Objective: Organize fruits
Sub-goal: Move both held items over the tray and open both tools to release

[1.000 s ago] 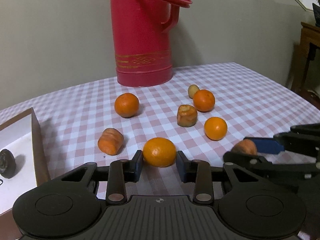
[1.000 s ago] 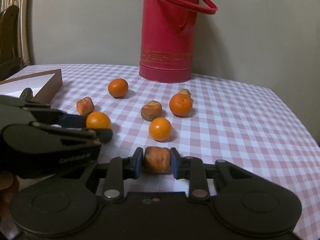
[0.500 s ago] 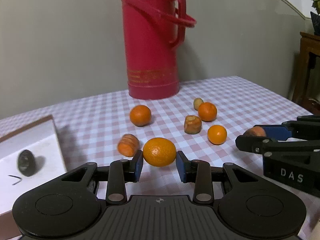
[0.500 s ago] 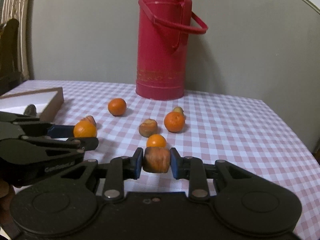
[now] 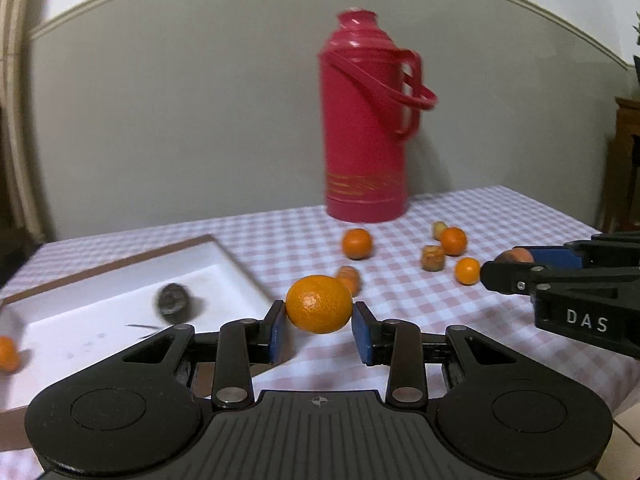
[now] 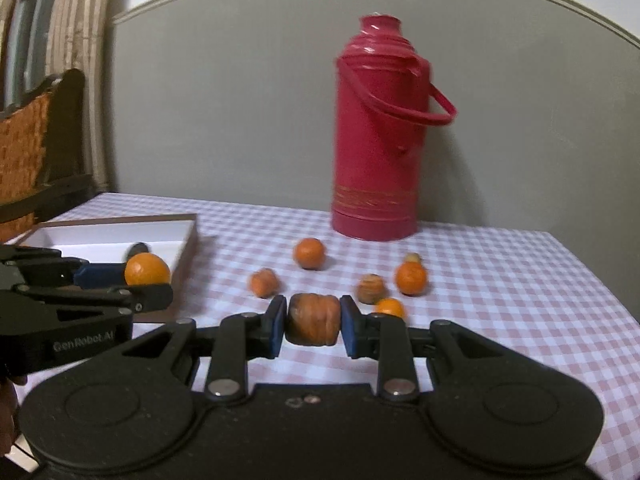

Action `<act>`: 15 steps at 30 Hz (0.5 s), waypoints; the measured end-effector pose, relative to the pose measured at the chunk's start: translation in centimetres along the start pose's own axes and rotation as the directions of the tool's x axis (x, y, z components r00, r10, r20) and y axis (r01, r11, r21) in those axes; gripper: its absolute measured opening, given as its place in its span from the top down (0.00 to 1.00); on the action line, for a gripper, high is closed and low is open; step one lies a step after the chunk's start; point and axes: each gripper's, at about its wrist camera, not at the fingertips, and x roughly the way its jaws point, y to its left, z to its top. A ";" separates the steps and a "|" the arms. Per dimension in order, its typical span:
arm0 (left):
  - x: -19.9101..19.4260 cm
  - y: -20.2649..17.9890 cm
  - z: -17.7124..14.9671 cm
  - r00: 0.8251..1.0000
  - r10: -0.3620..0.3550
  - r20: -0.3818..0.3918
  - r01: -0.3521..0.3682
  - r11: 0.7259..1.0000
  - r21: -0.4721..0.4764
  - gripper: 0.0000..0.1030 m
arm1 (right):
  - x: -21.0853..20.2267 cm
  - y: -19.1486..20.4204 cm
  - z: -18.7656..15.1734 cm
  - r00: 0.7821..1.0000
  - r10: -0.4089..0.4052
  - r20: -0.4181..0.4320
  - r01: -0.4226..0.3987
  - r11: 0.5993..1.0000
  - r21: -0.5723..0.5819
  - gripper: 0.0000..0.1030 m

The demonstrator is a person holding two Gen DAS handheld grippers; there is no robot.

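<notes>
A round orange (image 5: 319,304) is clamped between the blue pads of the left gripper (image 5: 319,327), held clear of the checked tablecloth (image 5: 500,216) and just beside the near right corner of the white tray (image 5: 120,300). The right gripper (image 6: 313,322) is closed on a ridged, brownish-orange fruit (image 6: 313,319), also lifted off the cloth, on the far side from the tray; in the left wrist view only the tip of that fruit shows past the black finger.

Using the tray as the landmark: inside it lie a dark round object (image 5: 173,299), too blurred to tell what it is, and a small orange (image 5: 8,354) at its near left edge. Just beyond the tray's right rim sits a ridged orange piece (image 5: 349,279), partly hidden behind the held orange. Farther out from the tray rests another orange (image 5: 357,243), then a cluster well apart from it: a brownish stub (image 5: 433,258), an orange (image 5: 453,241) with a small yellowish fruit (image 5: 439,230) touching or just behind it, and a smaller orange (image 5: 467,271) nearest the right gripper.

Behind all of these, well past the tray, a tall red thermos flask (image 5: 366,120) stands upright against the grey wall (image 5: 180,120), its handle swung out to the side.
</notes>
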 end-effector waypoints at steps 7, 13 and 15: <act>-3.9 4.4 -1.2 0.995 0.094 0.030 -0.092 0.994 -0.051 0.65 | -1.7 4.1 0.5 0.994 0.093 0.049 -0.091 0.995 -0.041 0.81; -6.9 8.7 -2.7 0.981 0.192 0.041 -0.188 0.978 -0.093 0.65 | -1.7 7.7 1.1 0.982 0.174 0.073 -0.168 0.982 -0.086 0.81; -7.6 10.1 -3.1 0.975 0.221 0.039 -0.215 0.970 -0.111 0.65 | -1.5 8.7 1.3 0.978 0.196 0.075 -0.188 0.977 -0.099 0.81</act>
